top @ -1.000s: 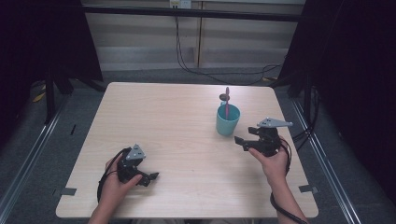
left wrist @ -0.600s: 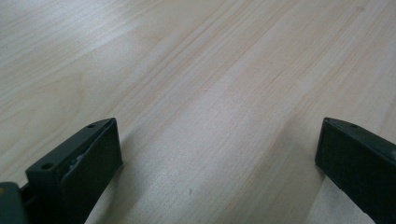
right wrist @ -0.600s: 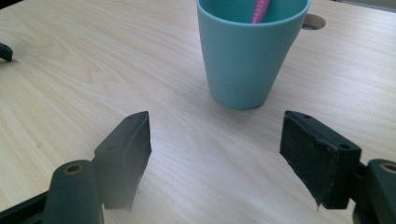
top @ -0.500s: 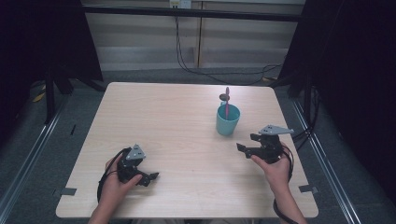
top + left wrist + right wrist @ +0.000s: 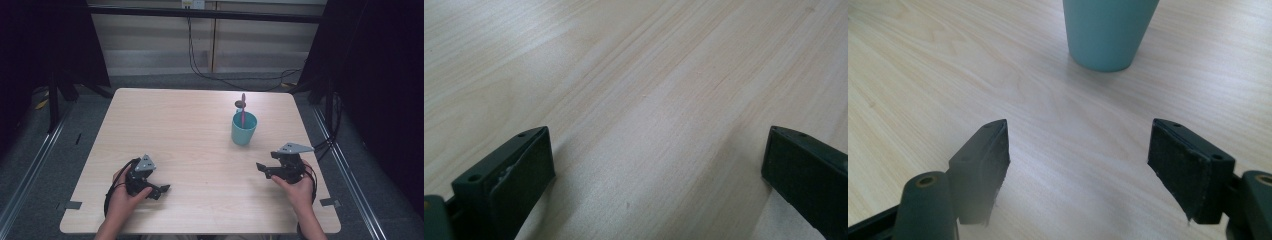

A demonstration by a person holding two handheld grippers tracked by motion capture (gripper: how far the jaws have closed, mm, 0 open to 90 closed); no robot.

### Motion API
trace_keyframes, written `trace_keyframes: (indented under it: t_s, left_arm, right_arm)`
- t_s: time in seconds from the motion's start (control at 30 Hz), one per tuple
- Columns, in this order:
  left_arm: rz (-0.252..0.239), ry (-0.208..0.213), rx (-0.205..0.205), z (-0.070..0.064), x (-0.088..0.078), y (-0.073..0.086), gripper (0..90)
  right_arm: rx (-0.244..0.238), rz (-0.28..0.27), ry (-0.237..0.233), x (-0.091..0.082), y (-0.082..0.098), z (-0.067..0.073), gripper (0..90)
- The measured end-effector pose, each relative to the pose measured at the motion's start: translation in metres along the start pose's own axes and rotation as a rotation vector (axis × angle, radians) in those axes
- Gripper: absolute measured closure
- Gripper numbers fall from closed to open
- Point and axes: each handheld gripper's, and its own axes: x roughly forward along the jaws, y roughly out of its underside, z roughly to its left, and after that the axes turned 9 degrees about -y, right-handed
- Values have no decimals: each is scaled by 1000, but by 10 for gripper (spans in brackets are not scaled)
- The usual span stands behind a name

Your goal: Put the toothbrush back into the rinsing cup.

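Observation:
A teal cup [image 5: 244,128] stands upright on the right half of the light wooden table [image 5: 190,135], with a pink spoon-like utensil [image 5: 243,107] sticking up out of it. My right gripper [image 5: 263,169] rests near the table's front right, a short way in front of the cup, jaws wide apart with nothing between them. In the right gripper view [image 5: 1078,150] the cup's base [image 5: 1108,30] sits just beyond the open jaws. My left gripper [image 5: 160,190] lies at the front left, open, over bare wood [image 5: 659,165].
Black cables [image 5: 200,60] hang over the wall behind the table. Metal rails [image 5: 345,170] run along the floor on both sides. Dark curtains [image 5: 380,75] flank the table.
My right gripper has drawn back from the cup toward the front edge and lowered. The left gripper has stayed put.

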Motion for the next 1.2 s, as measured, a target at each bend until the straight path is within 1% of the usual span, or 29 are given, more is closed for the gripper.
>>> trace_keyframes:
  t_s: [0.23,0.53,0.7,0.8,0.83,0.9,1.03,1.1,1.17,1.2]
  left_arm:
    - [0,0,0,0,0,0,0]
    - [0,0,0,0,0,0,0]
    - [0,0,0,0,0,0,0]
    - [0,0,1,0,0,0,0]
    - [0,0,0,0,0,0,0]
    - [0,0,0,0,0,0,0]
    - [0,0,0,0,0,0,0]
    - [0,0,0,0,0,0,0]
    - [0,0,1,0,0,0,0]
    - [0,0,0,0,0,0,0]
  right_arm:
    - [-4,24,1,1,11,1,244]
    - [22,63,-2,1,26,1,233]
    - [19,94,9,2,35,1,231]
    - [24,101,13,2,39,1,230]
    - [21,106,20,2,41,1,229]
    - [19,118,21,2,43,1,222]
    - [17,111,26,1,45,2,212]
    - [5,99,23,1,46,1,201]
    - [4,85,21,1,48,0,187]
    - [6,87,22,1,48,1,185]
